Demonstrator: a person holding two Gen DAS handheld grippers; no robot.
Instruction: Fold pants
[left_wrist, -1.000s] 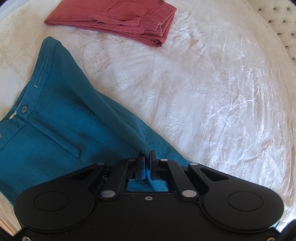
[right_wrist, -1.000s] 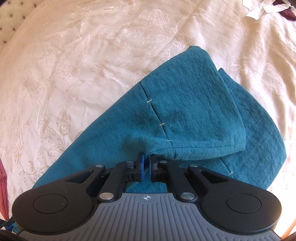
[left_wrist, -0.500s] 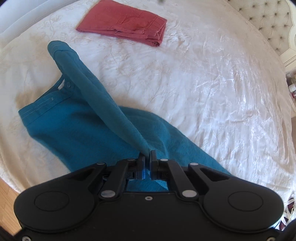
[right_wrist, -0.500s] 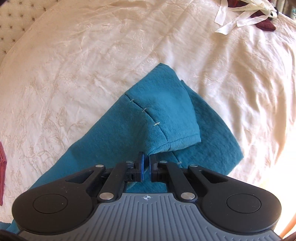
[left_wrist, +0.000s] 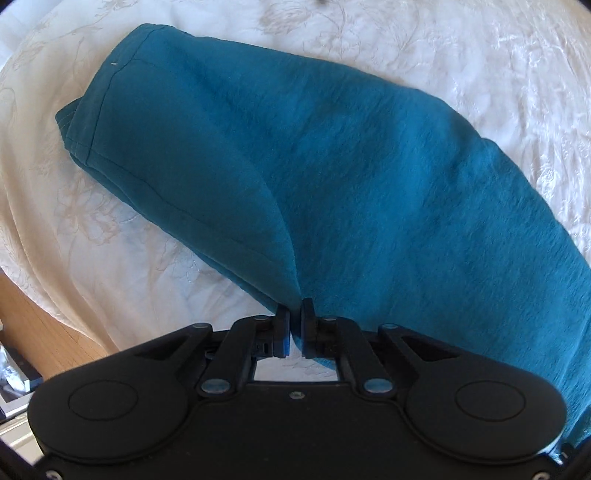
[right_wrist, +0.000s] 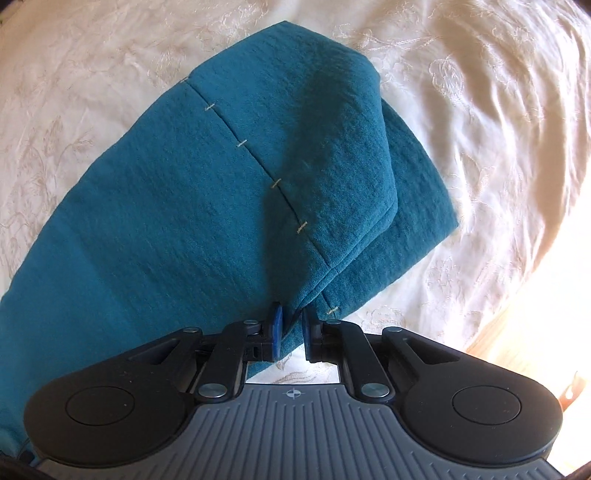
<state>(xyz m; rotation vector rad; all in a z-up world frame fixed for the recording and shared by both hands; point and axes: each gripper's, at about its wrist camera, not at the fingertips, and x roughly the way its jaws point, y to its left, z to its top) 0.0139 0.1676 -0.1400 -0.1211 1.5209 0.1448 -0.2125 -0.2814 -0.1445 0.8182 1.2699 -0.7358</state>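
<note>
The teal pants (left_wrist: 332, 177) lie folded over on the cream bedspread (left_wrist: 110, 258), their waistband end at the upper left of the left wrist view. My left gripper (left_wrist: 295, 314) points down at the near edge; its jaws are opening, a narrow gap shows, and a pinch of teal cloth still sits at the tips. In the right wrist view the hemmed leg ends of the pants (right_wrist: 295, 166) lie stacked, with pale stitches along a seam. My right gripper (right_wrist: 291, 314) hangs over their near edge with jaws opening; the cloth edge is loose between the parted pads.
The embroidered bedspread (right_wrist: 498, 129) spreads around the pants on all sides. Wooden floor (left_wrist: 40, 325) shows past the bed's edge at the lower left of the left wrist view, and floor in bright sunlight (right_wrist: 524, 354) at the lower right of the right wrist view.
Both grippers carried the lifted teal cloth across and down onto the rest of the pants, making a fold. Both pairs of jaws went from tightly shut to slightly parted. The red garment has left the view.
</note>
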